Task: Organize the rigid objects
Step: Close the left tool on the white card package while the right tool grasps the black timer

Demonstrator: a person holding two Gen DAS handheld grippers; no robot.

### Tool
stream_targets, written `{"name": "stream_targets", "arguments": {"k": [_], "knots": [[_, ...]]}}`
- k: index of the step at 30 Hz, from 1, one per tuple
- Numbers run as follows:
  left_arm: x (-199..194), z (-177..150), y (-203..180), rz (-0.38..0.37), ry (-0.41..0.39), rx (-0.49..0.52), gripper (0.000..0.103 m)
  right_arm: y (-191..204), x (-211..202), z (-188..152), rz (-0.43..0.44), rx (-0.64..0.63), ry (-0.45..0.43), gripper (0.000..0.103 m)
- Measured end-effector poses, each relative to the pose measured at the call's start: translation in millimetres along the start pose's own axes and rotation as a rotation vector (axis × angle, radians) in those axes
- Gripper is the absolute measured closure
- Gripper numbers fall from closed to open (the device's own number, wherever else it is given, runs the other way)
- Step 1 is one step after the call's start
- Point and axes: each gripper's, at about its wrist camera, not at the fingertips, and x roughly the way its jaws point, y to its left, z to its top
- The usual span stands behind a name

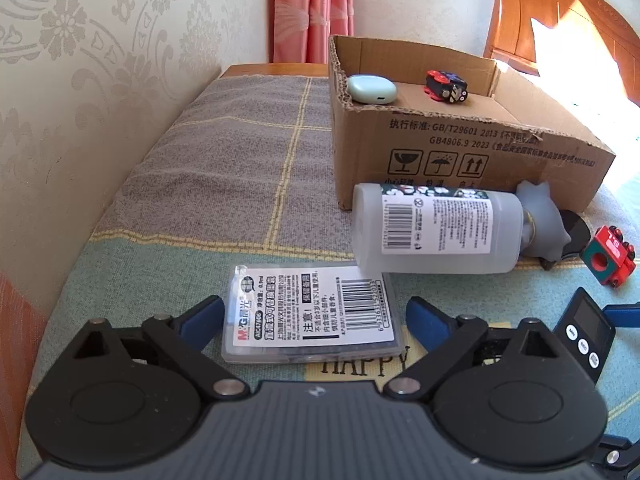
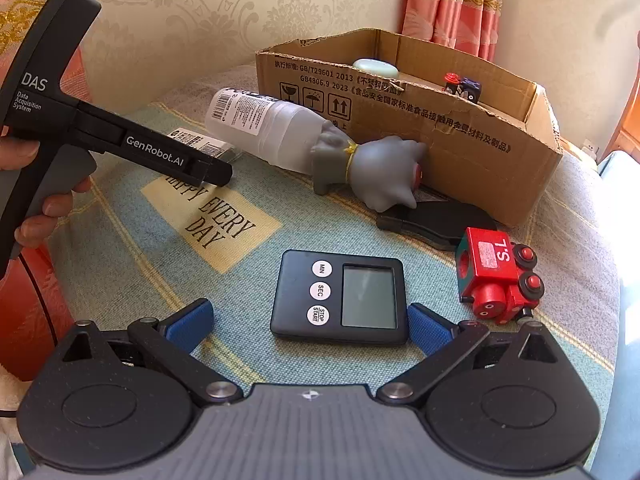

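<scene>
My left gripper point(image 1: 314, 314) is open, its blue pads on either side of a clear plastic refill case point(image 1: 312, 314) lying flat on the cloth. My right gripper point(image 2: 310, 322) is open around a black digital timer point(image 2: 340, 296), which also shows in the left wrist view point(image 1: 584, 332). A clear bottle point(image 1: 436, 230) lies on its side before the cardboard box point(image 1: 480, 152). A grey rubber toy point(image 2: 380, 168) lies at the bottle's neck. A red toy train point(image 2: 500, 276) stands right of the timer. The box holds a mint earbud case point(image 1: 371, 89) and a small toy car point(image 1: 446, 86).
A black flat object point(image 2: 436, 220) lies between the grey toy and the red train. The left gripper's body point(image 2: 120, 140), held by a hand, crosses the left of the right wrist view. A wall runs along the left, a curtain point(image 1: 314, 8) hangs behind the box, and a wooden headboard point(image 1: 568, 20) stands at the far right.
</scene>
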Motion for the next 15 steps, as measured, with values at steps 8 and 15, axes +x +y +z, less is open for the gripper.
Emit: {"name": "stream_targets", "arguments": {"k": [8, 15], "knots": [[0.6, -1.1, -5.2, -0.030, -0.028, 0.058, 0.013, 3.7, 7.7, 8.2, 0.010, -0.015, -0.015, 0.000], [-6.2, -4.2, 3.2, -0.059, 0.000, 0.101, 0.014, -0.6, 8.8, 10.9, 0.010, -0.023, -0.005, 0.000]]}}
